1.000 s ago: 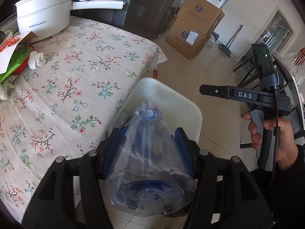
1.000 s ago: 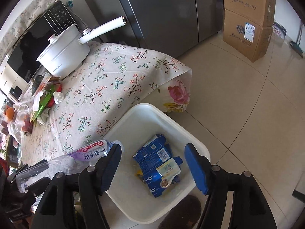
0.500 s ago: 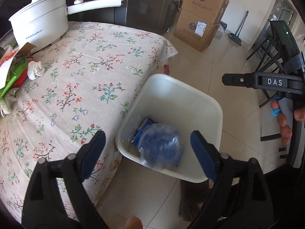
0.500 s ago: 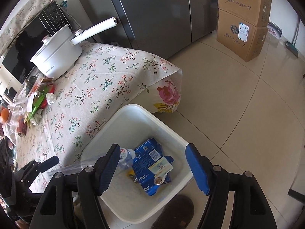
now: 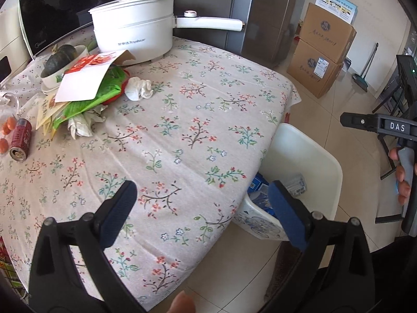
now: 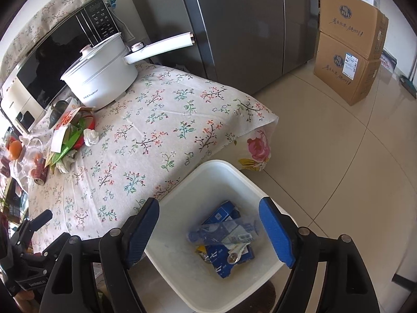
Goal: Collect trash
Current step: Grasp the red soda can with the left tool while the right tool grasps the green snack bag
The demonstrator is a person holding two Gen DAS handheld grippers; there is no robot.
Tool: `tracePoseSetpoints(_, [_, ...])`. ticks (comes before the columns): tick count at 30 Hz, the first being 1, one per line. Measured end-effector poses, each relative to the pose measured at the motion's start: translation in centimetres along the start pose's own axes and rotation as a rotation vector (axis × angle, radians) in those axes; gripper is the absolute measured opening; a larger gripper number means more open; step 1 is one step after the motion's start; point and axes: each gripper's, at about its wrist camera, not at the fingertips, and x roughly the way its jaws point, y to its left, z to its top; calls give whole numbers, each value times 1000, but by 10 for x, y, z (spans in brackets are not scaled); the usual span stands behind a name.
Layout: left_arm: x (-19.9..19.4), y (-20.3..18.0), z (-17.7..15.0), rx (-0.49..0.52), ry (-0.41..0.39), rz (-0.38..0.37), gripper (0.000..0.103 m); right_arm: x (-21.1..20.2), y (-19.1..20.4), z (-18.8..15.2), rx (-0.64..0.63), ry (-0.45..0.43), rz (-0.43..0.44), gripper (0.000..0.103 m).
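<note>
The left gripper [image 5: 202, 203] hangs over the near edge of the flowered tablecloth [image 5: 182, 120], its blue pads spread wide and opening further, with nothing between them. The right gripper [image 6: 208, 224] hovers above the white bin [image 6: 221, 165], its jaws also opening and empty. The bin stands on the tiled floor, tight against the table's corner; inside lie a crushed clear plastic bottle [image 6: 224, 230] across a blue carton [image 6: 221, 215]. More trash waits at the far side of the table: a crumpled white tissue [image 5: 138, 90], a green wrapper [image 5: 86, 101] under a torn red-and-white card [image 5: 83, 78], and a red can [image 5: 20, 139] on its side. A white electric pot [image 5: 133, 31] stands behind them, its long handle pointing towards the grey fridge [image 6: 242, 26]. Two stacked cardboard boxes [image 6: 349, 41] sit on the floor well apart.
</note>
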Motion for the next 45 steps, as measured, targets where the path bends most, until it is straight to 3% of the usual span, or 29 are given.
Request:
tracePoseSetpoints(14, [-46,132,-4,-229,-37,133,100,30,121,27,-100,2,81,85])
tracePoseSetpoints(18, [-51,170,-6,-276,-38,207,100,43,155,31,-119,19,111,85])
tracePoseSetpoints(25, [-30,237,-10,-402,3,269,100,72,207,42,-144,37,141,85])
tracePoseSetpoints(33, [-7,296,-1,-503,-93,284,97,116,245,46,-179,59,136,85])
tracePoseSetpoints(36, [3,309,4,-548,-111,258,90,129,254,47,-180,72,144,85])
tracePoseSetpoints(45, [32,331,7,-545,-154,335,79,151,275,51,-136,96,236,85])
